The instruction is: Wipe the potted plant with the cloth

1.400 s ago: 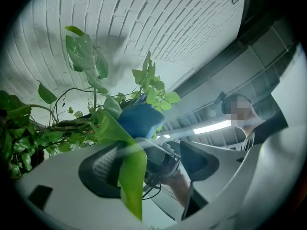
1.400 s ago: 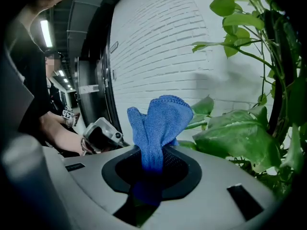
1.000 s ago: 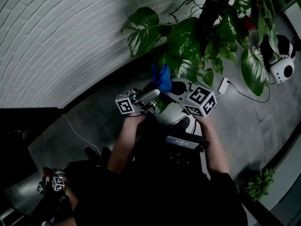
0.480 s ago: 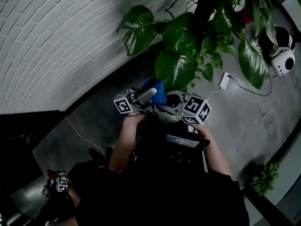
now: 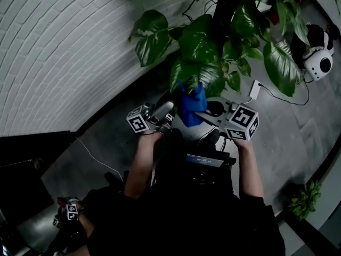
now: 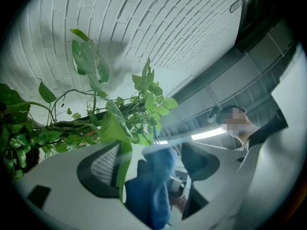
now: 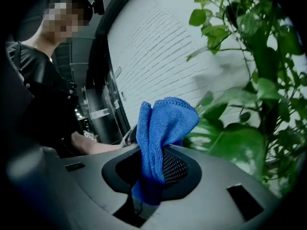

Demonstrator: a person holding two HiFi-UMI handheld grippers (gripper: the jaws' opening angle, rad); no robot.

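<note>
Right hand-held gripper (image 7: 148,188) pinches cloth (image 7: 165,123) lengthwise; free end points toward plant (image 7: 232,145).

A white-painted brick wall (image 5: 64,47) meets a grey concrete floor (image 5: 287,143) along a dark base strip (image 5: 114,104). On the floor lie a small white plug adapter (image 5: 256,89) with a thin black cable (image 5: 285,101), and, well apart, a thin white cord (image 5: 92,153). Overhead, a long ceiling strip light (image 6: 211,134) glows.

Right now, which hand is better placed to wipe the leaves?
Right. The right gripper pinches the blue cloth next to a leaf; the left gripper stands open, gripping nothing.
</note>
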